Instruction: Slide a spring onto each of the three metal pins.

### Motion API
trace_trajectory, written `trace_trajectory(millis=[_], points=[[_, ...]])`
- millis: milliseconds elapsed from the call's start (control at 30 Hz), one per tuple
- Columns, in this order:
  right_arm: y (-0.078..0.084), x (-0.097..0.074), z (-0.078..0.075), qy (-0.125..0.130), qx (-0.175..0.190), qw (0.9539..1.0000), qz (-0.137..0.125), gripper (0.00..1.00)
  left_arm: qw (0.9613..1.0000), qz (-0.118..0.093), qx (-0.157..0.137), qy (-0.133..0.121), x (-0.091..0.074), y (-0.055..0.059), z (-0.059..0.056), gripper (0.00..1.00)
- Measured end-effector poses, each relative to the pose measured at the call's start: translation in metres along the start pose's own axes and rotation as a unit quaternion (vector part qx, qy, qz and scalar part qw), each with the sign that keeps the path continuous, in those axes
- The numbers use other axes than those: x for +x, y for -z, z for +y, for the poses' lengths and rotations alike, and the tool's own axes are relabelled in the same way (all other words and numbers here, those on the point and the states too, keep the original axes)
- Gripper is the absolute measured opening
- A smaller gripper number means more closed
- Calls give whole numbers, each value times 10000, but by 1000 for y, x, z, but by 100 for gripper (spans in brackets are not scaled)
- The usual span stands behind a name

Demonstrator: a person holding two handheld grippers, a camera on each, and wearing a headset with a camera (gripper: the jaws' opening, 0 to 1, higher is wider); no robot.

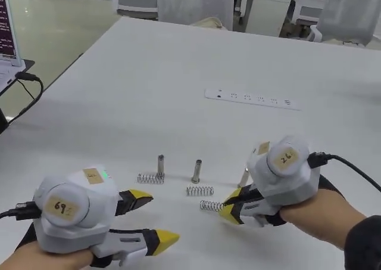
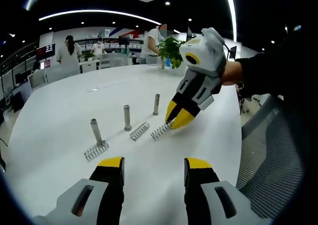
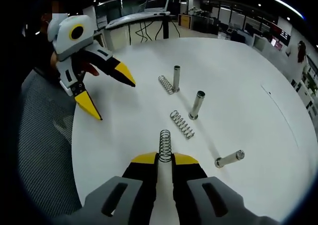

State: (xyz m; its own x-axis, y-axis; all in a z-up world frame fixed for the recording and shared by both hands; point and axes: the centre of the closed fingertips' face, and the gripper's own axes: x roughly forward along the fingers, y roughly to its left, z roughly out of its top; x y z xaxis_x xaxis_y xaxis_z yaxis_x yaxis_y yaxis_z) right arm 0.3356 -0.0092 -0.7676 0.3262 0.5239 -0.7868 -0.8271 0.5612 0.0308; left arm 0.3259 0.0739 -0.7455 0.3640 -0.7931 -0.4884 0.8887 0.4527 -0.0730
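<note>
Left tongs [image 1: 156, 217]: pale grey rounded plastic shell, black jaws with yellow wedge tips, tan sticker marked 69 [image 1: 61, 208], small green light [image 1: 106, 176], black cable [image 1: 15, 211] at rear. Right tongs [image 1: 228, 210]: matching grey shell, yellow-tipped black jaws, tan sticker marked 26 [image 1: 287, 157], black plug and cable [image 1: 348, 164]. Dark sleeve [image 1: 364, 243] on right arm.

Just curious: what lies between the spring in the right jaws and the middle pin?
A loose spring lies there, plain in the right gripper view.
</note>
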Motion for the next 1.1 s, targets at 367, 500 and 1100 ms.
trace_trajectory(millis=[367, 500, 1100], points=[[-12, -16, 28, -421, -19, 9989, 182, 8, 9983, -70, 496, 299, 7, -9, -13, 36], [-17, -21, 40, -579, -123, 9978, 288, 8, 9961, -127, 744, 453, 9, -13, -22, 32], [-33, -28, 63, -885, -266, 9949, 393, 8, 9824, -197, 1700, 747, 14, -16, -39, 8]])
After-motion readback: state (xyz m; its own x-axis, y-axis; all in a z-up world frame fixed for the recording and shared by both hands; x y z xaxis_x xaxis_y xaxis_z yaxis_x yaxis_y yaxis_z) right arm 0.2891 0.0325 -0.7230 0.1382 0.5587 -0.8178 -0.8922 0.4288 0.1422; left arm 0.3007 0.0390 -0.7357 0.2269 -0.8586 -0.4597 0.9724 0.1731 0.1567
